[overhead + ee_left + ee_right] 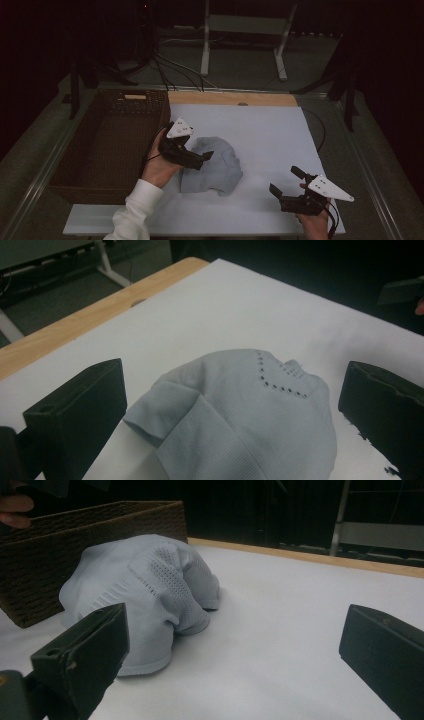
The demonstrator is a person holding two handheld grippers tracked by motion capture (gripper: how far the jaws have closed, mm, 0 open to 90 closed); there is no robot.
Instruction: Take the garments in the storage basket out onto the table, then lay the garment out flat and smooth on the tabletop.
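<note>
Left tongs (206,159) hover wide open over the crumpled grey garment (217,170) near the table's left edge, beside the wicker basket (107,142). Right tongs (284,184), open too, wait near the front right corner. Approach step, I'd say; next, lower and pinch the cloth.

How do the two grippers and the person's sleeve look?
Both the left gripper and the right gripper are black, each with two blocky jaws and a pale three-cornered plate on top with small dark dots. A thin black cable trails from each. The sleeve is white with a ribbed cuff.
</note>
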